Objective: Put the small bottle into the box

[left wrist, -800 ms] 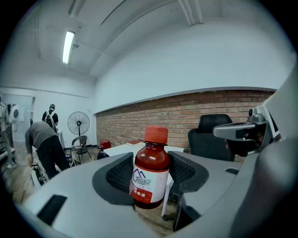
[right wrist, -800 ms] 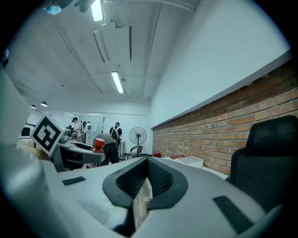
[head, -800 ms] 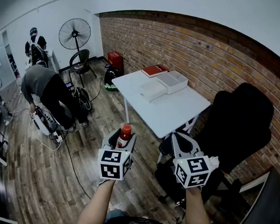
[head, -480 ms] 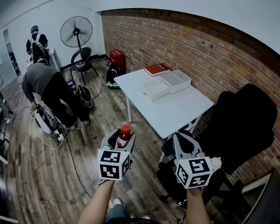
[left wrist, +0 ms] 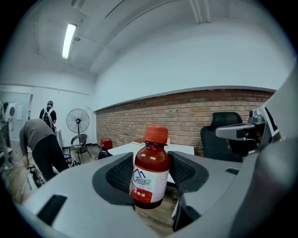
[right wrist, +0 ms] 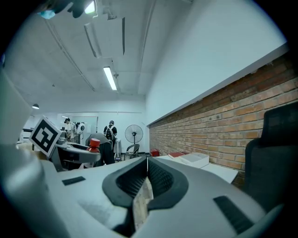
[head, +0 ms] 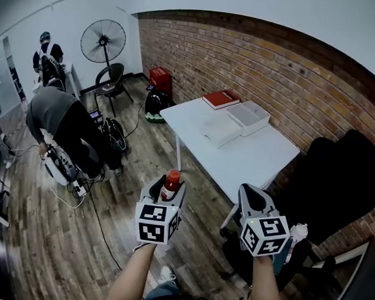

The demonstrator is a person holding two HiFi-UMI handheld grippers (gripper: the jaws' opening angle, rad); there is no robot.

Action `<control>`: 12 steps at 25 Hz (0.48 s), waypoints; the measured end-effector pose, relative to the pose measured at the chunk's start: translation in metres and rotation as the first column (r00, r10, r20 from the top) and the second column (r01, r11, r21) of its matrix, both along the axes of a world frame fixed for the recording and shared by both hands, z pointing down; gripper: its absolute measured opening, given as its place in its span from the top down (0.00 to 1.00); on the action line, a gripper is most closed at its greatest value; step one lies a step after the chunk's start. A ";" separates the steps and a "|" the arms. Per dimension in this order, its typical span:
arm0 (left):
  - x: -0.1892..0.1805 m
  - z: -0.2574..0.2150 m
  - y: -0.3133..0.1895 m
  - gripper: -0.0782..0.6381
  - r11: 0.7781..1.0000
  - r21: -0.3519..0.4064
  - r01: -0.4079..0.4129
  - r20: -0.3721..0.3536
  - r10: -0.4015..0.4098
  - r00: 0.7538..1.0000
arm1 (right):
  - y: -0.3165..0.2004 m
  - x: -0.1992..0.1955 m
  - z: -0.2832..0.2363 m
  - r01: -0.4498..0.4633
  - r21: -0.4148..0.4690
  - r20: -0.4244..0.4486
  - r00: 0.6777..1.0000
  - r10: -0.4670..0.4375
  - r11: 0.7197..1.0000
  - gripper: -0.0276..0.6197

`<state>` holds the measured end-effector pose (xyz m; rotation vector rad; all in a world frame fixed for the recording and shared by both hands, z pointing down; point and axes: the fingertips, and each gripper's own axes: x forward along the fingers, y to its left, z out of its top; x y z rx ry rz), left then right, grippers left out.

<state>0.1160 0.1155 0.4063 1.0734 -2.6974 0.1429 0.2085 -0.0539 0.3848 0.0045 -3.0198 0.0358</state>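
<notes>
My left gripper (head: 166, 190) (left wrist: 150, 173) is shut on a small brown bottle (left wrist: 151, 176) (head: 169, 185) with a red cap and a white label, held upright in mid-air over the wooden floor. The white open box (head: 248, 117) and its lid (head: 223, 130) lie on the white table (head: 250, 163) ahead and to the right. The box (right wrist: 195, 159) shows small in the right gripper view. My right gripper (head: 255, 201) (right wrist: 147, 179) is shut, its pads meeting with nothing between them, near the table's front corner.
A red book (head: 220, 98) lies at the table's far end. A black office chair (head: 337, 181) stands right of the table by the brick wall. A bent-over person (head: 59, 116), a standing fan (head: 103, 41) and cables on the floor are at the left.
Both grippers and the view have shifted; the table now sits a little further right and nearer in the head view. The bottle stays gripped on the left.
</notes>
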 end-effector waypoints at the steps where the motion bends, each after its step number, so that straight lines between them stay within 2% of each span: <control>1: -0.012 -0.001 0.004 0.55 1.000 -0.001 -0.003 -0.002 0.003 1.000 | 0.004 -0.011 -0.001 -0.004 0.000 0.000 1.000 0.004 1.000 0.93; 12: -0.108 -0.008 0.022 0.55 0.997 0.015 -0.078 -0.025 0.078 0.997 | 0.028 -0.096 -0.012 -0.082 0.010 -0.016 0.997 0.082 0.997 0.93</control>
